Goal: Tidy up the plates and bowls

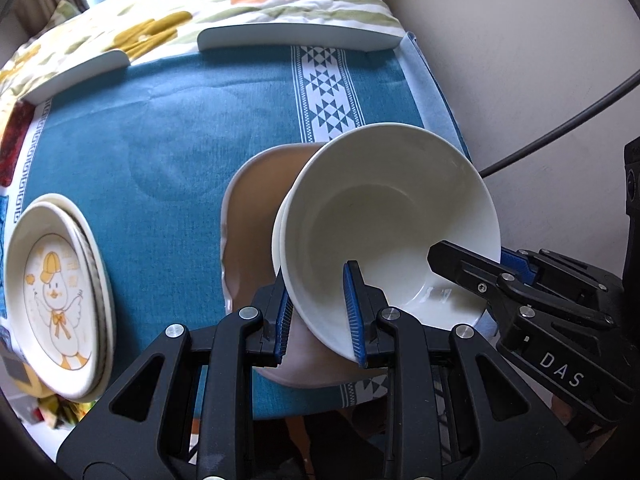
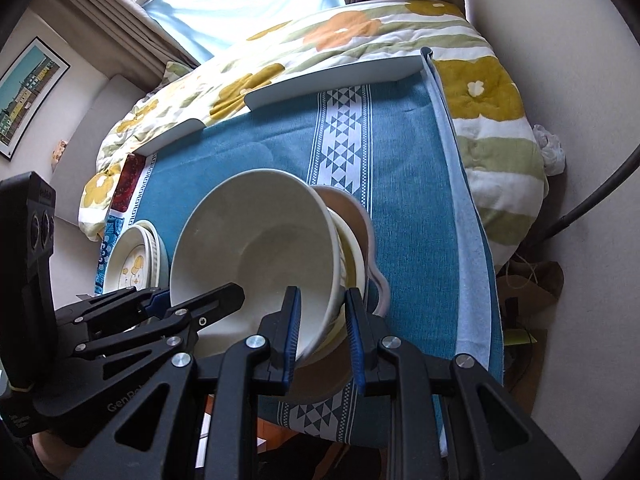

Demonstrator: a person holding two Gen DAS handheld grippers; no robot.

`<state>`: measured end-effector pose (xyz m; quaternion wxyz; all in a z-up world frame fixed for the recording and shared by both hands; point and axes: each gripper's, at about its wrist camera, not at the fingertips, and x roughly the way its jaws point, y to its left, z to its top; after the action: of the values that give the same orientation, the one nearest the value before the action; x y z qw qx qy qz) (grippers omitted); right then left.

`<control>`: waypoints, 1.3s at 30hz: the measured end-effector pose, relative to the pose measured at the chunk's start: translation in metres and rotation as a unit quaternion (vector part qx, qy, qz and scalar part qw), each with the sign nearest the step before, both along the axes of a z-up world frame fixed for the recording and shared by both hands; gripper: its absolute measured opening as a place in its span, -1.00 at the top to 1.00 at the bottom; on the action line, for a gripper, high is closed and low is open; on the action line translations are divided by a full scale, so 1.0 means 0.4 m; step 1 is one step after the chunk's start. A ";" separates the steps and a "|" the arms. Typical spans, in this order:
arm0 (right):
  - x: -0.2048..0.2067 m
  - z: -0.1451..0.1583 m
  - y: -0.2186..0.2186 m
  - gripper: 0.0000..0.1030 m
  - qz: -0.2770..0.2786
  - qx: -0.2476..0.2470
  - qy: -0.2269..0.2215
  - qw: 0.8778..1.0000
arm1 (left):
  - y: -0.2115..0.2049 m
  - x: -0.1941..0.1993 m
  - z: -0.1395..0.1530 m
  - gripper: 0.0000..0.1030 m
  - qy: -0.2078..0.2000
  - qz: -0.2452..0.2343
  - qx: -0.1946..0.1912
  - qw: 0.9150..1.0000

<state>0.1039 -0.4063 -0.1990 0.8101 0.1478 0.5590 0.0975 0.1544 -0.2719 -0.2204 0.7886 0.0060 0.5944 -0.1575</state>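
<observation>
White bowl (image 1: 384, 216) nests in another; both empty.

Two nested bowls (image 1: 384, 216), one tan dish (image 1: 256, 200), two stacked plates (image 1: 60, 296).

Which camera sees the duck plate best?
The left wrist view. There the duck plate is big and close at the left edge, and the duck with its yellow cap is plain to see. In the right wrist view the same plate is small and partly hidden behind the left gripper; only bits of yellow show.
</observation>
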 end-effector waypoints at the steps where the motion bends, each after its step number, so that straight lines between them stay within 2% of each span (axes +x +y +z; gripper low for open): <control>1: 0.001 -0.003 0.004 0.60 0.001 -0.006 0.001 1.000 | -0.007 0.000 -0.002 0.58 -0.003 -0.003 0.006 1.000; 8: 0.001 -0.007 0.014 0.60 0.003 -0.033 0.004 0.999 | -0.036 -0.007 -0.005 0.58 -0.024 -0.030 0.049 0.998; 17: 0.000 -0.006 0.018 0.60 0.009 -0.044 0.007 0.999 | -0.047 -0.012 -0.002 0.58 -0.034 -0.038 0.071 0.996; 25: -0.002 -0.009 0.008 0.60 0.000 -0.035 0.013 0.999 | -0.049 -0.009 -0.003 0.58 -0.040 -0.031 0.093 0.994; 35: -0.003 -0.004 -0.004 0.60 -0.007 -0.011 0.014 1.000 | -0.038 -0.004 0.002 0.58 -0.033 -0.025 0.085 0.995; 39: -0.013 0.038 -0.032 0.60 -0.013 0.003 -0.008 1.000 | -0.009 -0.010 0.059 0.58 -0.054 -0.016 0.063 0.996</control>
<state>0.0988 -0.4190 -0.1836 0.8152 0.1563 0.5504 0.0897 0.1502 -0.2753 -0.1968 0.8151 0.0738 0.5593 -0.1314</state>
